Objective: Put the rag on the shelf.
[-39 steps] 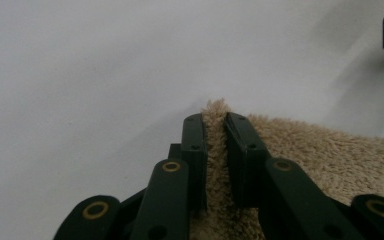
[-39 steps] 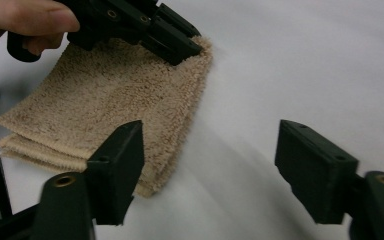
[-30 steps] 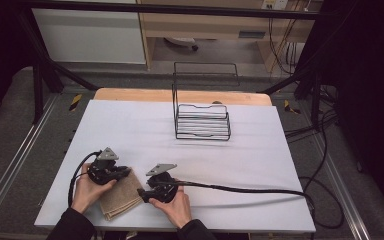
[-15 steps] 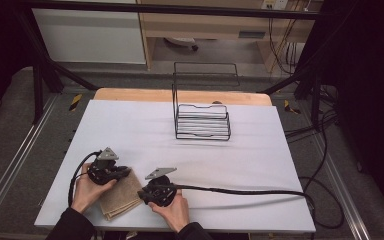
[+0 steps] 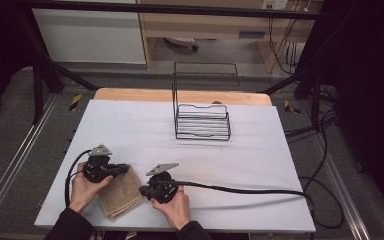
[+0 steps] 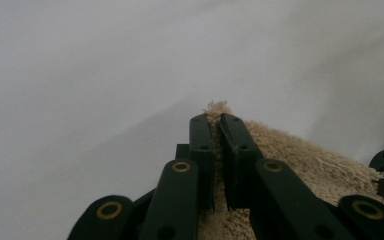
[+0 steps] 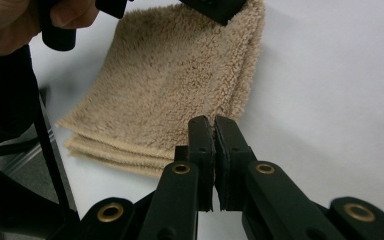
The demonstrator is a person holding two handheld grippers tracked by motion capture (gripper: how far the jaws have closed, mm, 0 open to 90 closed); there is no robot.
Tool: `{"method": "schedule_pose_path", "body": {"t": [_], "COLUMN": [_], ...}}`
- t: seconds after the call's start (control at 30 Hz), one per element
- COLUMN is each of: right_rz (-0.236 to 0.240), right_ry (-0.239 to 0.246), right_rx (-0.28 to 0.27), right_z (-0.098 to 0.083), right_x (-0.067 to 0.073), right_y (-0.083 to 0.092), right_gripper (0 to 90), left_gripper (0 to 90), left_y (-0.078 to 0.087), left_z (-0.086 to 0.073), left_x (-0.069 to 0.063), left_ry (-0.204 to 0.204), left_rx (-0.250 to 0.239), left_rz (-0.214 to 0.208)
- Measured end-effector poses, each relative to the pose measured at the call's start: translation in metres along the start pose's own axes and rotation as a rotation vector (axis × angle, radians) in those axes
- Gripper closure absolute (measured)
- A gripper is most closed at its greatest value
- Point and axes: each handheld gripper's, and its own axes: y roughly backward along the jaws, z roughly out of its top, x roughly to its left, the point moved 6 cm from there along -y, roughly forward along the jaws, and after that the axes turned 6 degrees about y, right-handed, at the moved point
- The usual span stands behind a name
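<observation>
A: We see a folded tan towel (image 5: 121,196) lying flat at the near left corner of the white table (image 5: 260,165). Our left gripper (image 5: 125,169) lies at its far corner, and in the left gripper view the jaws are clamped on the pile there, with a tuft of towel (image 6: 218,107) sticking out past the tips.

B: And our right gripper (image 5: 142,190)?

A: It sits at the towel's right edge. In the right gripper view its jaws have just been closing and now stand pressed together; whether they pinch the towel's (image 7: 165,90) edge below them we cannot tell, since the tips hide it.

B: Any containers?

A: One: a black wire rack (image 5: 203,106) at the far middle of the table, well apart from the towel. Nothing sits between its wires.

B: Any writing we can read?

A: None that we can make out; the yellow and black marks on the floor rails are too small to tell.
</observation>
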Motion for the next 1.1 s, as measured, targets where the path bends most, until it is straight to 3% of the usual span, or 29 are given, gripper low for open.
{"method": "schedule_pose_path", "body": {"t": [0.13, 0.27, 0.37, 0.53, 0.57, 0.6, 0.7, 0.8, 0.9, 1.1], "right_rz": [-0.024, -0.039, -0.063, -0.082, -0.112, -0.112, -0.161, -0.176, -0.173, -0.173], "right_ry": [0.033, 0.044, 0.032, 0.016, 0.028, 0.028, 0.061, 0.090, 0.106, 0.108], "right_rx": [0.005, 0.022, 0.039, 0.053, 0.065, 0.065, 0.064, 0.057, 0.033, 0.012], "right_z": [0.010, 0.014, 0.014, 0.008, 0.005, 0.005, 0.006, 0.008, 0.013, 0.015], "right_x": [-0.005, -0.012, -0.029, -0.045, -0.056, -0.056, -0.077, -0.086, -0.100, -0.111], "right_y": [0.016, 0.032, 0.052, 0.064, 0.067, 0.067, 0.063, 0.057, 0.042, 0.027], "right_gripper": [87.1, 87.1, 87.1, 87.0, 86.9, 86.9, 86.8, 86.7, 86.7, 86.5], "left_gripper": [84.4, 84.4, 84.3, 84.3, 84.2, 84.2, 84.1, 84.1, 84.1, 83.7], "left_y": [0.005, 0.001, -0.006, -0.022, -0.026, -0.030, -0.039, -0.045, -0.046, -0.045], "left_z": [0.012, 0.019, 0.023, 0.032, 0.034, 0.035, 0.038, 0.039, 0.036, 0.030], "left_x": [-0.011, -0.021, -0.031, -0.044, -0.046, -0.047, -0.045, -0.037, -0.029, -0.024], "left_ry": [0.038, 0.050, 0.060, 0.070, 0.069, 0.069, 0.069, 0.072, 0.090, 0.102], "left_rx": [-0.066, -0.086, -0.092, -0.096, -0.097, -0.098, -0.097, -0.096, -0.096, -0.094], "left_rz": [-0.004, -0.011, -0.024, -0.033, -0.032, -0.026, 0.005, 0.045, 0.062, 0.097]}}
